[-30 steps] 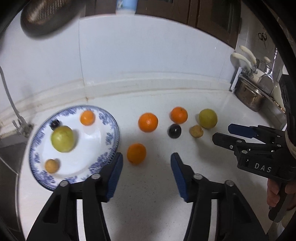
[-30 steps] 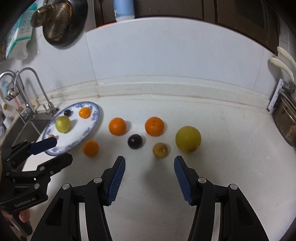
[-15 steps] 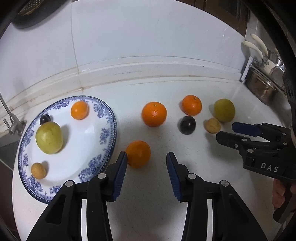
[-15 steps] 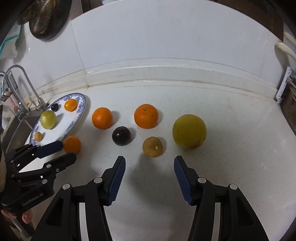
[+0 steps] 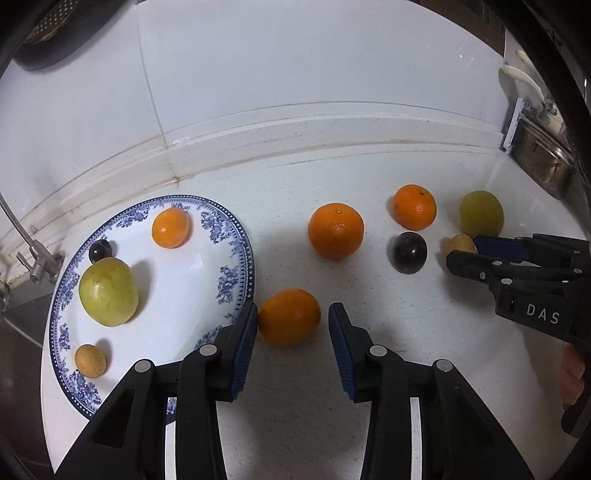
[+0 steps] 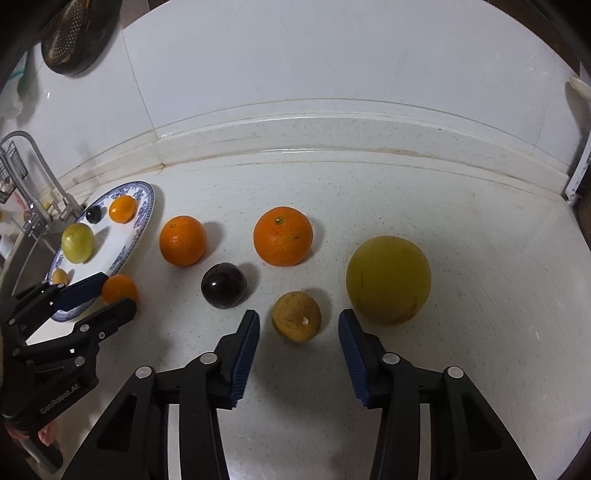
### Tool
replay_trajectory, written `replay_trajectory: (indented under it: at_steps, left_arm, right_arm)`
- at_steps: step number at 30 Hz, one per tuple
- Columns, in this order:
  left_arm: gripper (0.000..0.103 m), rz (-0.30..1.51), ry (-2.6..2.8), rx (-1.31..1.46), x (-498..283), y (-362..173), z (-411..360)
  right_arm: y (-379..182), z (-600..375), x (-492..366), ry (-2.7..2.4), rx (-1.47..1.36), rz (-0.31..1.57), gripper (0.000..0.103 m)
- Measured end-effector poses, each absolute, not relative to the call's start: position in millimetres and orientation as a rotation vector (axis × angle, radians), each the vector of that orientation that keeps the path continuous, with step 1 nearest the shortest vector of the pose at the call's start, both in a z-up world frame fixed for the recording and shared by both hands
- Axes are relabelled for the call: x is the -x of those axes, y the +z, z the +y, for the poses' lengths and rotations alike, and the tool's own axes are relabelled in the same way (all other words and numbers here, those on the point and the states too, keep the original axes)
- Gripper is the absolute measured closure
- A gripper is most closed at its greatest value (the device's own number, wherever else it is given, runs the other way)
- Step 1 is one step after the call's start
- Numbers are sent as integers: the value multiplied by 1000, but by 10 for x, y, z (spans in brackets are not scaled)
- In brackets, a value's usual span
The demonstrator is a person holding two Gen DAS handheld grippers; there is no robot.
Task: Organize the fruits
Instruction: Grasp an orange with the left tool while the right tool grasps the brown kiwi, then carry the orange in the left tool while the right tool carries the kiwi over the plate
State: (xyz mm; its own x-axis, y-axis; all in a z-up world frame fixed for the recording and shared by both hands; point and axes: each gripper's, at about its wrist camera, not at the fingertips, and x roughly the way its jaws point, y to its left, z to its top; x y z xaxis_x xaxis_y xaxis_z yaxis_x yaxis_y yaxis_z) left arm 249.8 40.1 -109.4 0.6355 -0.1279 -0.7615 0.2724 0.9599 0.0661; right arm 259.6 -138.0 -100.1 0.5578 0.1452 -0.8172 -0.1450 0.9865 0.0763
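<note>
My left gripper (image 5: 291, 332) has its jaws closing around a small orange (image 5: 289, 316) on the white counter, just right of the blue-patterned plate (image 5: 229, 236). The pads do not clamp the orange. The plate holds a yellow-green fruit (image 5: 108, 291), a small orange (image 5: 170, 227), a dark plum (image 5: 100, 250) and a small tan fruit (image 5: 90, 360). My right gripper (image 6: 298, 332) is closing too, with a brownish-yellow fruit (image 6: 296, 316) between its pads and a gap on both sides. Beyond lie two oranges (image 6: 183, 240) (image 6: 283, 236), a dark plum (image 6: 223, 285) and a large yellow-green fruit (image 6: 388, 280).
A faucet (image 6: 33, 177) and the sink (image 5: 14, 332) border the plate on the left. The tiled wall and its ledge (image 5: 295, 129) close off the back. A metal pot (image 5: 543, 162) stands at the far right. A strainer (image 6: 77, 33) hangs on the wall.
Both grippers have sunk forward toward the counter and their jaws have narrowed. The small orange now sits between the left pads, the brownish-yellow fruit between the right pads.
</note>
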Motion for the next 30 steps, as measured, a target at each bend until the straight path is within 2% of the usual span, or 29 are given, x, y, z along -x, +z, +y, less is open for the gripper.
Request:
replay_trajectory:
  at_steps: [6,13,30]
  left_arm:
    - [69,848,-223,-188,-2493,-1103,412]
    - [69,843,-247,-157,-2440,-1046,431]
    - [69,741,-288,-87,-2068,-517,549]
  right_arm:
    - [-1031,-1380,-2608,183,1,977,74]
    - [-928,-1301,-2470,198,13,951,74]
    - [-423,-992,-2085,291,-3,846,74]
